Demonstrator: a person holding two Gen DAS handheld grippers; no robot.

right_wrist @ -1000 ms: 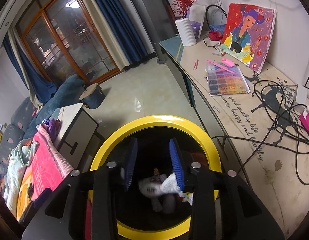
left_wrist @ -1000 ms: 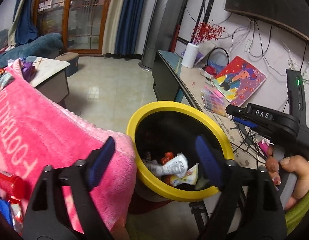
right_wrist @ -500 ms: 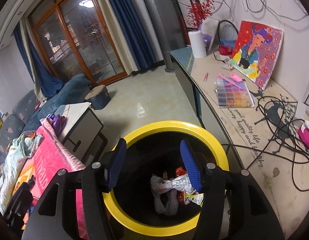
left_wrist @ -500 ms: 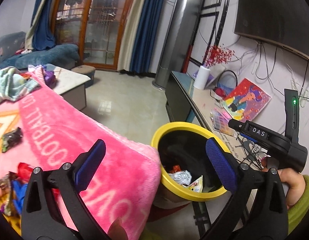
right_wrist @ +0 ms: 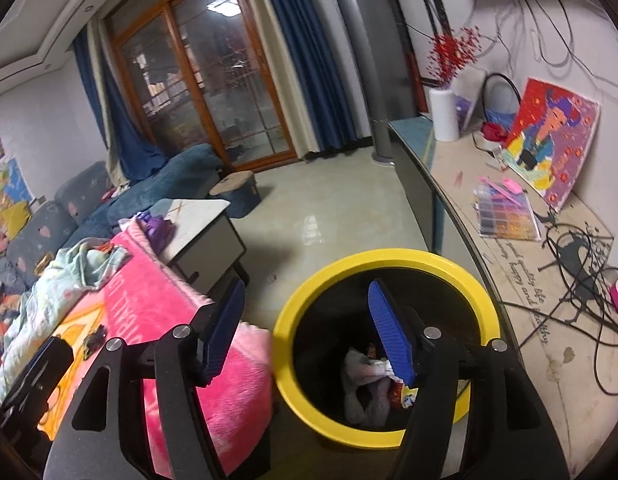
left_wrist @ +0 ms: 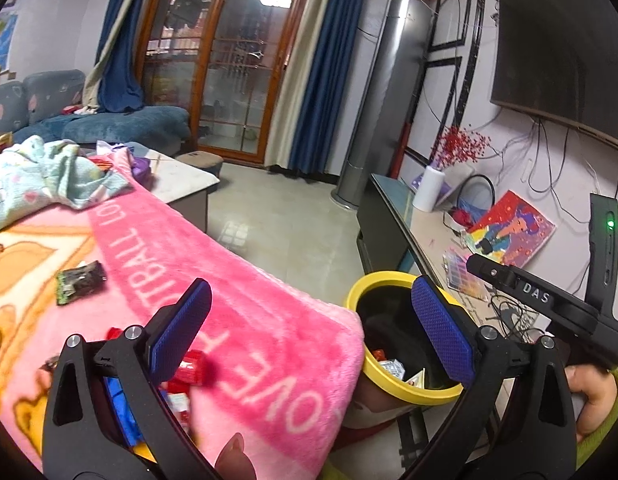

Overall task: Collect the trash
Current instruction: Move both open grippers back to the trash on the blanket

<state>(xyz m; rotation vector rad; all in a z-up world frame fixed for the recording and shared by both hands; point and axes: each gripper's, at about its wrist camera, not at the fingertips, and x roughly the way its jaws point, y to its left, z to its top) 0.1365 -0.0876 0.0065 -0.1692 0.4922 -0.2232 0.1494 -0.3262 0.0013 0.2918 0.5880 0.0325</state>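
Pink blanket (left_wrist: 245,320) beside yellow bin (right_wrist: 389,360), seemingly touching; both tools (left_wrist: 309,336) (right_wrist: 309,332) gape empty, right just widening.

"DAS" stood in white on the right hand-held gripper (left_wrist: 547,312). Pink blanket (left_wrist: 245,320) read "OTBALL LO" & "OVE", partly cut off. Worktop (right_wrist: 521,276) script: "happy and healthy".

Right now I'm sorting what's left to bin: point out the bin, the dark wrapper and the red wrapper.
bin (right_wrist: 389,258), right wrist view, far rim.
dark wrapper (left_wrist: 81,282), left wrist view, middle.
red wrapper (left_wrist: 193,366), left wrist view, middle.
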